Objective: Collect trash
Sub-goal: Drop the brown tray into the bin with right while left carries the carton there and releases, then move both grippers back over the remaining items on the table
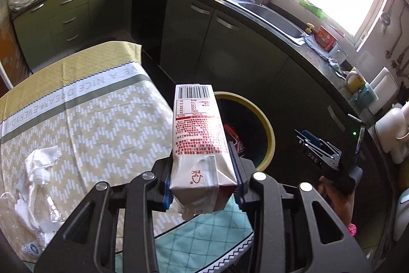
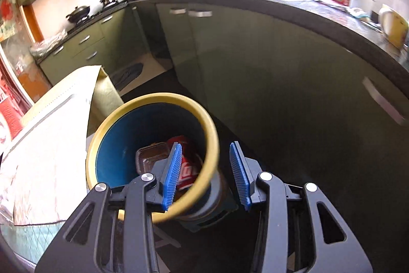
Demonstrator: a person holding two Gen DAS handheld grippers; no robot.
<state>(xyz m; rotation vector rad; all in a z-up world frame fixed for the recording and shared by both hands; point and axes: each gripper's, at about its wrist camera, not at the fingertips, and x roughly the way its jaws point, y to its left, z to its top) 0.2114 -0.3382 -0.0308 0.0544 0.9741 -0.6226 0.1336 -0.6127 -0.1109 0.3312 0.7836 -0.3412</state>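
My left gripper [image 1: 202, 170] is shut on a white and red drink carton [image 1: 198, 129], held at the table's right edge, near the bin. The yellow-rimmed blue bin [image 1: 268, 129] stands on the floor beside the table; it also shows in the right wrist view [image 2: 156, 99]. Inside lie a red cola can [image 2: 186, 163] and a brown plastic tray [image 2: 150, 157]. My right gripper [image 2: 207, 170] is open and empty, above the bin's right rim. A clear plastic bottle [image 1: 43, 186] and crumpled white tissue [image 1: 38, 157] lie on the table at the left.
The table [image 1: 89, 114] has a yellow patterned cloth. Dark green kitchen cabinets [image 2: 255, 55] and a black counter with a sink [image 1: 268, 14] curve behind the bin. My right gripper and hand show in the left wrist view [image 1: 332, 157].
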